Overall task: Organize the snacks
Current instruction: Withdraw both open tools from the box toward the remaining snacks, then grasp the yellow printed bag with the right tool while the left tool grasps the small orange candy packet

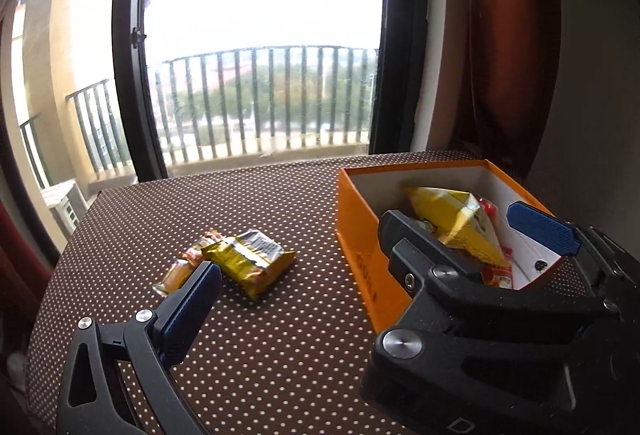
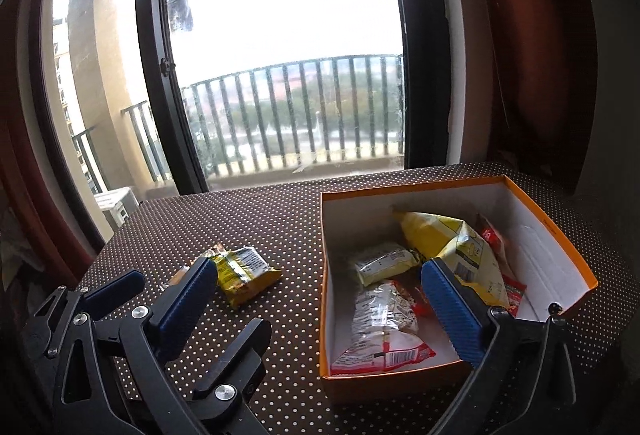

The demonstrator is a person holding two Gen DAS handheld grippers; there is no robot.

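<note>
An orange box [image 1: 360,235] [image 2: 576,259] with a white inside stands on the dotted table and holds several snack packets, among them a large yellow bag [image 1: 460,223] [image 2: 452,239] and a red-and-clear packet [image 2: 384,327]. On the table left of the box lie a yellow packet [image 1: 252,261] [image 2: 244,273] and an orange packet [image 1: 188,263] partly under it. My left gripper [image 1: 368,267] is open and empty, low over the table. My right gripper [image 2: 320,299] is open and empty, its right finger [image 2: 452,315] over the box. The right gripper also shows in the left wrist view [image 1: 460,235], over the box.
The table [image 1: 280,335] [image 2: 260,215] has a brown cloth with white dots and ends at a large window with a balcony railing behind. A dark red curtain [image 1: 512,55] hangs at the right. The left gripper's body [image 2: 80,315] shows at the lower left in the right wrist view.
</note>
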